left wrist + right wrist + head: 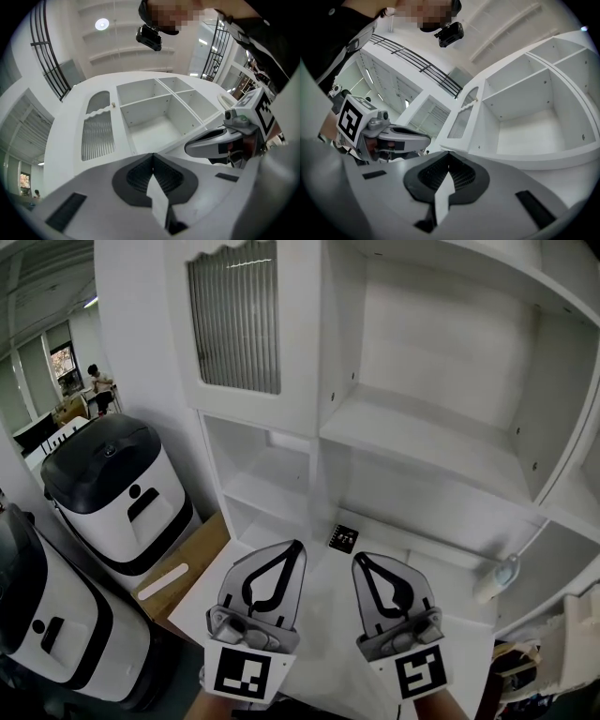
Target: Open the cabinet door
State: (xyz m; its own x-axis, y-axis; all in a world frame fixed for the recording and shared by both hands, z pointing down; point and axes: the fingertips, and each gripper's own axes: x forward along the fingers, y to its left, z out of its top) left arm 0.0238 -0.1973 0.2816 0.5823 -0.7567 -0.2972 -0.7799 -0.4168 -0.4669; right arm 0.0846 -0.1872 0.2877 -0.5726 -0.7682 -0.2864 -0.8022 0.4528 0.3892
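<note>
Fingers of my left gripper (295, 549) are pressed together on nothing, and so are those of my right gripper (359, 562), the two held side by side low before the white cabinet (422, 432). Its cabinet door (239, 320), with the ribbed panel, stands swung out at the upper left, well apart from both.

No words or numbers are legible. Black-and-white square markers (242, 676) sit on the left gripper (294, 551) and the right gripper (359, 562). A small black card (342, 538) on the shelf (441, 570) carries print too small to read.
</note>
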